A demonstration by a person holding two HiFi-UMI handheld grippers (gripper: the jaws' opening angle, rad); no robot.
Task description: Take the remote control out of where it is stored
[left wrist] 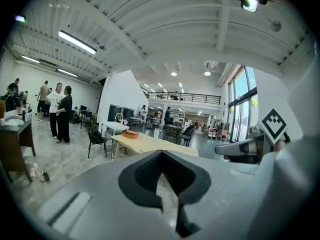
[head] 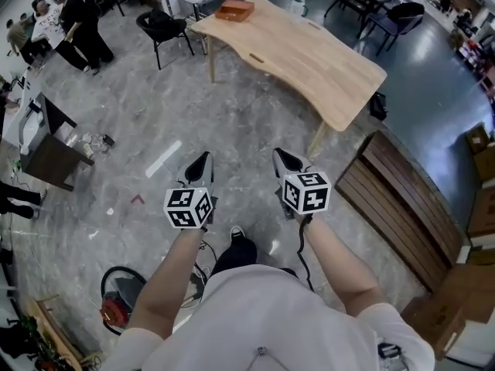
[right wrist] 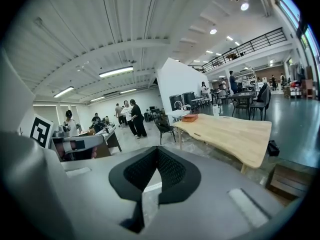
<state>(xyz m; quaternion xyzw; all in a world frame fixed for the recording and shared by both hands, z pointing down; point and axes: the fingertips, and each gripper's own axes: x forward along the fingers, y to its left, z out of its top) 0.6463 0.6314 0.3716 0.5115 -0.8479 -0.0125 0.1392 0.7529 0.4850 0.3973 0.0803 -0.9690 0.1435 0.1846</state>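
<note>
Standing on a grey marbled floor point(head: 232, 122), the person holds both grippers out at waist height, side by side and apart, pointing toward a pale wooden table point(head: 309, 60) well ahead. The left gripper point(head: 199, 163) has its jaws brought together, the tips meeting in a point, and its own view shows only floor through the gap behind the black pads point(left wrist: 142, 171); it has hold of nothing. The right gripper point(head: 288, 161) is the same: jaws closed tip to tip, nothing between them.

The remote control does not show in any view, so its look cannot be told. The only container on the table is a shallow orange-brown box point(head: 234, 10) at the far end, near the edge; what lies in it is too small to tell. A white cup point(head: 298, 6) stands further along that far end. A black chair point(head: 166, 28) sits just beside the table's far corner, a slatted wooden bench point(head: 402, 199) lies to the right, and people point(head: 77, 22) stand at the far left.
</note>
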